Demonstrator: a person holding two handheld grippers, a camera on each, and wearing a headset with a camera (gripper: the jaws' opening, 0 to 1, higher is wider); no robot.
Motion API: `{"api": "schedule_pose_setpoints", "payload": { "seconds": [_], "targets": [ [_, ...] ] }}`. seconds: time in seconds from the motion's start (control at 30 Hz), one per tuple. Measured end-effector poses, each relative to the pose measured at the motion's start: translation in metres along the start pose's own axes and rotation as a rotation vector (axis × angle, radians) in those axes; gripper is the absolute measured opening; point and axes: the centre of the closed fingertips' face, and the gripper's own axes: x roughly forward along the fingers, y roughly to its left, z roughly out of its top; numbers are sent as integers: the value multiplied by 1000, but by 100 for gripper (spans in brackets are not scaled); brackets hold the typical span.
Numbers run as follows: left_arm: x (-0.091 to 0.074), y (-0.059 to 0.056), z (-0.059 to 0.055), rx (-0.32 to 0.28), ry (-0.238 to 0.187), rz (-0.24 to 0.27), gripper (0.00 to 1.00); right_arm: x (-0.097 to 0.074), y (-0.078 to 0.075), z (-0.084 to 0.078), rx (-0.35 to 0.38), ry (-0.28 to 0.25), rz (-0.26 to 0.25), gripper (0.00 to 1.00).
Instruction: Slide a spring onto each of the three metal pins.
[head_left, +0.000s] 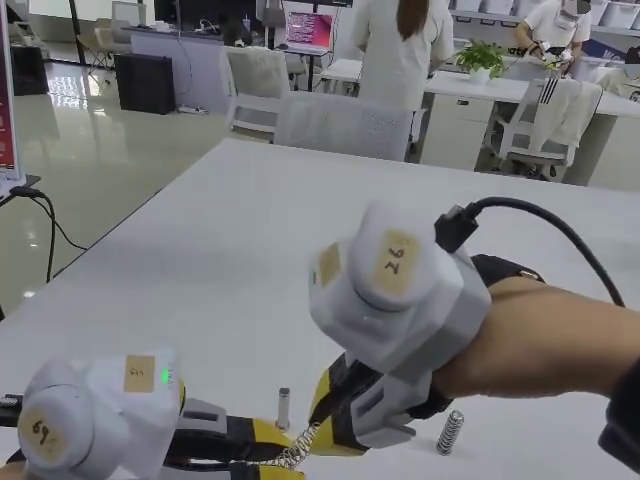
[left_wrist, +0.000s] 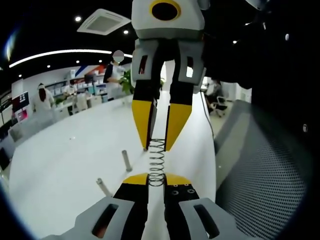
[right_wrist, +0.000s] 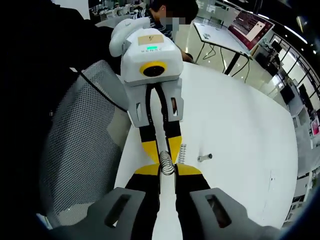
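Note:
A steel spring (head_left: 297, 450) is stretched between my two grippers just above the white table (head_left: 250, 250). In the left gripper view its lower end (left_wrist: 156, 172) sits in my left gripper (left_wrist: 156, 179), which is shut on it. The right gripper (left_wrist: 156, 145) comes from above, pinching the upper end. In the right gripper view the spring (right_wrist: 166, 162) lies between my right gripper (right_wrist: 167, 171) and the left gripper (right_wrist: 162, 152). One metal pin (head_left: 283, 408) stands upright just behind the spring; two pins (left_wrist: 126, 160) (left_wrist: 103, 187) appear left of it. A second spring (head_left: 450, 432) stands on the table to the right.
A grey mesh chair (left_wrist: 265, 165) is close beside the table edge. The table stretches bare beyond the grippers. Chairs (head_left: 340, 125), desks and people (head_left: 400, 50) are far behind. In the right gripper view the loose spring (right_wrist: 181, 153) and a pin (right_wrist: 205, 158) sit right of the jaws.

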Motion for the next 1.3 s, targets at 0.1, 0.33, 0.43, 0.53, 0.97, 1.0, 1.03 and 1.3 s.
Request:
{"api": "schedule_pose_setpoints", "payload": {
  "seconds": [0.1, 0.33, 0.43, 0.53, 0.97, 1.0, 1.03, 1.3],
  "targets": [
    [0, 0, 2, 1, -9, 1, 3, -1, 0, 6, -15, -11, -9, 8],
    [0, -1, 3, 11, -4, 0, 3, 0, 1, 10, -27, -24, -8, 8],
    [0, -1, 2, 12, -2, 0, 3, 0, 1, 9, -27, -20, -1, 8],
    [0, -1, 3, 6, -10, 1, 3, 0, 1, 9, -28, -21, -1, 9],
    [2, -6, 3, 24, 5, -18, 3, 16, 6, 1, -17, 14, 48, 10],
    [3, -6, 3, 26, 9, -20, 3, 16, 7, 1, -15, 17, 54, 9],
    [3, -7, 3, 27, 9, -21, 3, 17, 7, 1, -15, 20, 57, 9],
    [4, -8, 3, 28, 13, -27, 3, 21, 10, 0, -12, 31, 70, 9]
  ]
}}
